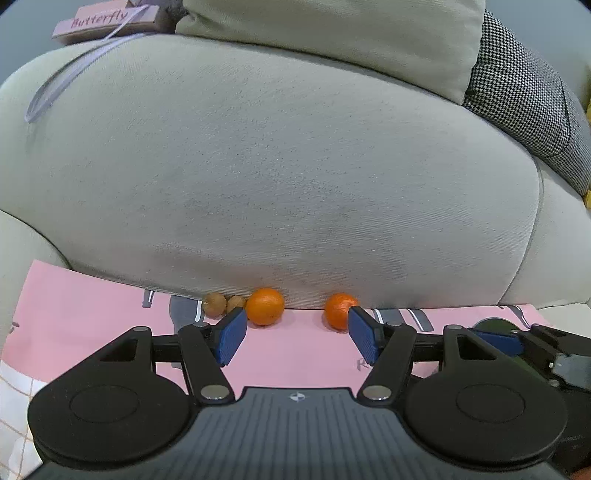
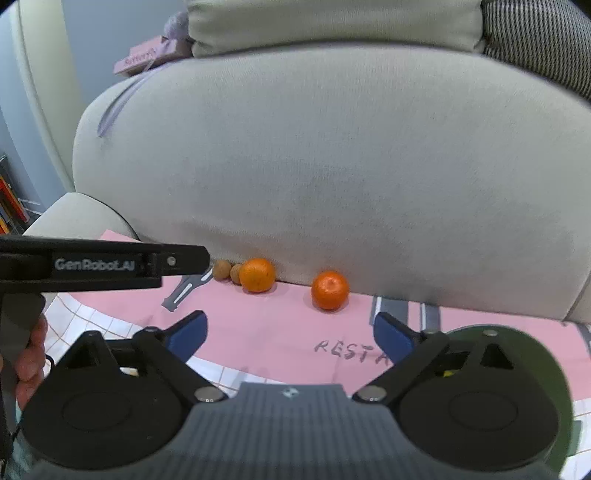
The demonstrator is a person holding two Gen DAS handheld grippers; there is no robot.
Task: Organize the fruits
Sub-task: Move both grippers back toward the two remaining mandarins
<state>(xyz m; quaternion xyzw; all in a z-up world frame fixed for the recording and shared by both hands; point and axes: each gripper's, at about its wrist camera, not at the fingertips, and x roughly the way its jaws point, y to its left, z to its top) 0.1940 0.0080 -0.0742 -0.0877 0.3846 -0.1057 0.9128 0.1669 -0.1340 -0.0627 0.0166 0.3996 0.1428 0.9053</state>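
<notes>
Two oranges lie on a pink sheet against a grey sofa cushion: one to the left [image 1: 265, 306] [image 2: 257, 275], one to the right [image 1: 338, 310] [image 2: 330, 290]. Two small brown fruits [image 1: 214, 304] [image 2: 222, 270] sit just left of the left orange. My left gripper [image 1: 297, 334] is open and empty, its blue pads a short way in front of the two oranges. My right gripper [image 2: 290, 334] is open and empty, further back from the fruit. A dark green plate [image 2: 517, 354] lies under the right gripper's right finger.
The big grey cushion [image 1: 280, 166] walls off the back. The pink sheet [image 2: 273, 332] covers a checked cloth [image 2: 85, 321]. The left gripper's body [image 2: 96, 264] crosses the left of the right wrist view. A pink box [image 1: 107, 20] sits on top of the cushion.
</notes>
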